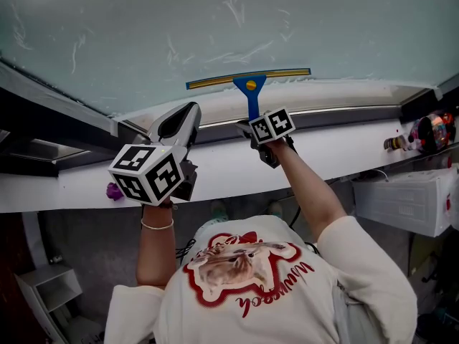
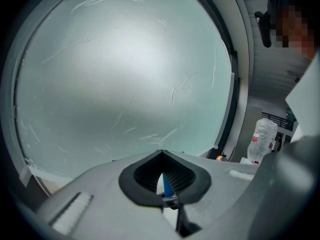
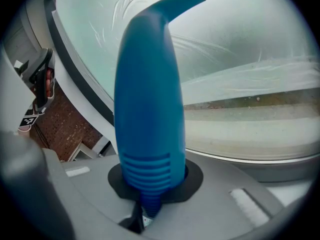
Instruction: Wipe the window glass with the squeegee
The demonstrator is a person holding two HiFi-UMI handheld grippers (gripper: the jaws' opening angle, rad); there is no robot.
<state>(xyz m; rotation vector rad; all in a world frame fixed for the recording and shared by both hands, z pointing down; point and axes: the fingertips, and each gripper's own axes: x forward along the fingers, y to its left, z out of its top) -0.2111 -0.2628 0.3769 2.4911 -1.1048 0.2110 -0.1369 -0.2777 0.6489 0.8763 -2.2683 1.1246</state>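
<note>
While the left gripper (image 1: 181, 122) is idling, jaws together, the right gripper (image 1: 252, 125) is clamping the squeegee (image 1: 250, 84), blade crosswise against the window glass (image 1: 143, 34).

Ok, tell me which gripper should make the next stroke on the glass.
Right. The right gripper is shut on the squeegee handle, blade at the window glass; the left gripper is shut and holds nothing.
</note>
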